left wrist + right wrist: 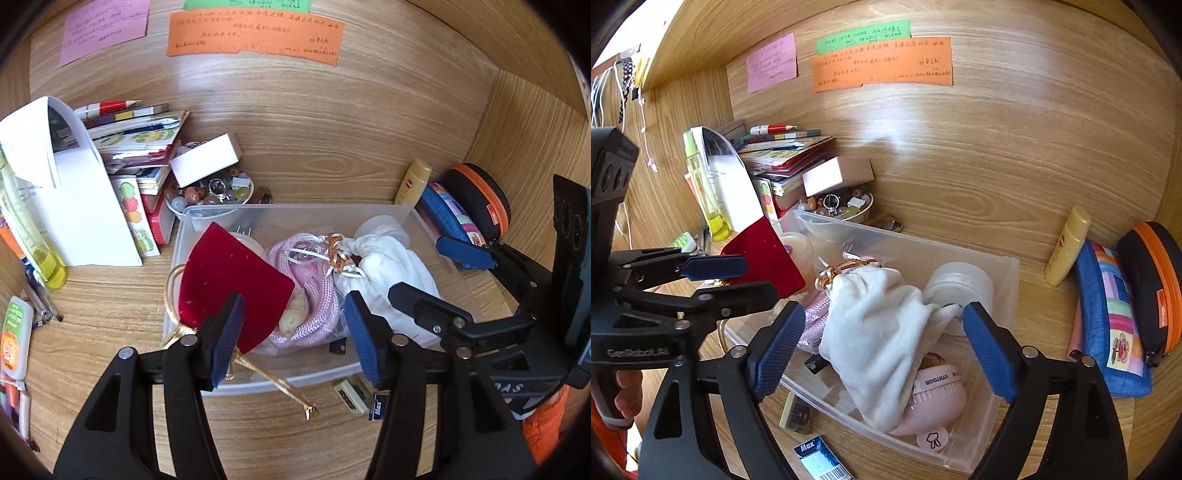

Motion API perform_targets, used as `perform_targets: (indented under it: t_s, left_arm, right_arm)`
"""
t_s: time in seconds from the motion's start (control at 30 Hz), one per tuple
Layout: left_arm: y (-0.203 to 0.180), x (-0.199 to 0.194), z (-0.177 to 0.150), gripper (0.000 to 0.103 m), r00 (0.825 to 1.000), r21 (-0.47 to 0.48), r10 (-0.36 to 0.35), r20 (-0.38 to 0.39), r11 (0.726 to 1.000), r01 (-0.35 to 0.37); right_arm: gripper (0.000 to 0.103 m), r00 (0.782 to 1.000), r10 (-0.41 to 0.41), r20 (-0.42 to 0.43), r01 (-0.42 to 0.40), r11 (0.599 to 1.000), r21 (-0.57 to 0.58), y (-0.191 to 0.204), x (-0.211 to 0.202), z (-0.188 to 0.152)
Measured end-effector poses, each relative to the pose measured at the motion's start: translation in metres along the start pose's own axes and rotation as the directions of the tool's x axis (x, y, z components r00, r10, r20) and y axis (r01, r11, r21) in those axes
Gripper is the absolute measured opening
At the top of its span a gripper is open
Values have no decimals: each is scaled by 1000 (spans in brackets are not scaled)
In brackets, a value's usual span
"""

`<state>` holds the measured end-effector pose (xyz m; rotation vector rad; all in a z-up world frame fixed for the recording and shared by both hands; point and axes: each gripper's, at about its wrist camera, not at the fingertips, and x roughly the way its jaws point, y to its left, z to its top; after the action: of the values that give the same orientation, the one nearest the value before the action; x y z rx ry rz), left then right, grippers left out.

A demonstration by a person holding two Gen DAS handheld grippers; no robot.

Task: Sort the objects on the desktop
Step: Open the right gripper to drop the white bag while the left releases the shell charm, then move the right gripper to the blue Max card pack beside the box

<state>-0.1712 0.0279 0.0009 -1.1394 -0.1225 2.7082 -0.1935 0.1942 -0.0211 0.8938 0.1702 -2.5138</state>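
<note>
Blue-padded left gripper (295, 325) sits nearest the lens, its jaws wide apart over the near end of the clear bin (421, 218) on the table (332, 147). One pad lies against the lower edge of the red pouch (229, 280), which rests tilted on the bin's left rim; whether the pad presses it or merely overlaps it cannot be told. Nothing is clamped. Judged soft, light and limp, the pouch would sag if lifted; its gold cord (280, 387) trails over the bin wall and may snag. Best hold appears to be the flat lower corner, pinched across the fabric.

Right gripper (882, 332) is likewise spread wide, straddling the white cloth bag (882, 332) inside the bin without closing on it. That bag looks soft and bulky, its tied neck (842, 269) the firmest hold
</note>
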Motion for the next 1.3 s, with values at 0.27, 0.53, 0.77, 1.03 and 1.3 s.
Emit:
perform_targets:
  t_s: [0.27, 0.53, 0.77, 1.03, 1.3]
  left_arm:
    - [1, -30, -6, 72, 998, 12, 26, 55, 1000, -27]
    - [3, -54, -21, 87, 995, 25, 60, 84, 998, -62]
    - [0, -79, -40, 90, 985, 59, 107, 137, 991, -116]
    - [-5, -92, -60, 95, 980, 81, 116, 163, 988, -131]
    - [-4, -87, -78, 95, 981, 97, 135, 136, 984, -149]
  right_arm:
    - [86, 999, -31, 21, 32, 999, -29, 8, -22, 2]
    - [92, 997, -57, 55, 59, 998, -33, 23, -50, -9]
    - [98, 995, -71, 71, 73, 997, -18, 36, -69, -24]
    - [98, 994, -95, 54, 96, 995, -12, 47, -84, -44]
    - [99, 994, -107, -8, 108, 994, 27, 45, -79, -70]
